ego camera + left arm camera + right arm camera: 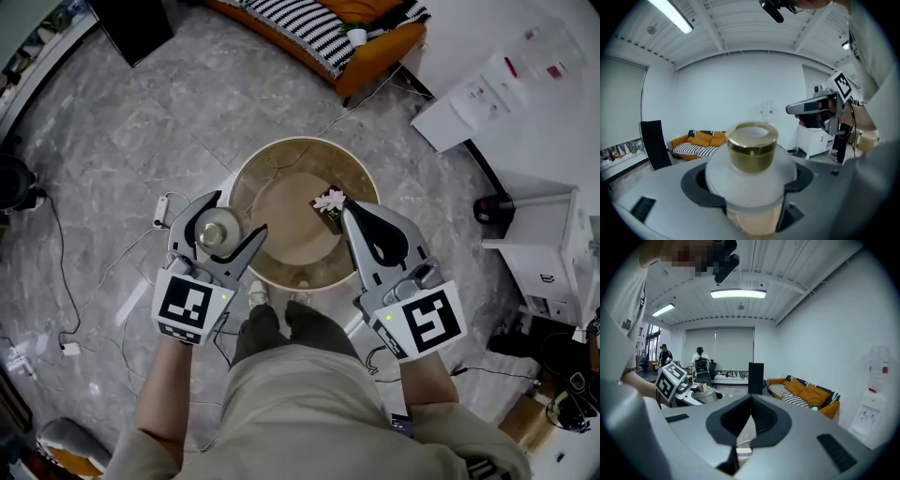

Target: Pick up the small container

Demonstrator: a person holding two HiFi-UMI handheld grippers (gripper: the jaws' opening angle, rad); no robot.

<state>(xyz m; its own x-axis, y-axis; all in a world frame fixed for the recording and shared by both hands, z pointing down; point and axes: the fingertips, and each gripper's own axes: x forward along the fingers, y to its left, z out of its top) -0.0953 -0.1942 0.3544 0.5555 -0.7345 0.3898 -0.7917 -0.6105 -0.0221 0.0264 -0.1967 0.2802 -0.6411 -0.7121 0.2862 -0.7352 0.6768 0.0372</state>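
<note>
The small container (212, 232) is a frosted jar with a gold cap (751, 140). It is held off the table, over the left rim of the round wooden table (300, 146), and my left gripper (225, 221) is shut on its body. In the left gripper view the jar (750, 183) fills the space between the jaws of the left gripper (750, 190). My right gripper (349, 212) is shut with nothing in it, its tip beside a small dark box with a white flower (330, 202). In the right gripper view the jaws of the right gripper (751, 401) meet, and the held jar (706, 393) shows at the left.
An orange sofa with a striped cushion (319, 28) stands beyond the table. White cabinets (548, 248) are at the right. Cables and a power strip (163, 208) lie on the grey floor to the left. The person's knees (281, 323) are against the table's near edge.
</note>
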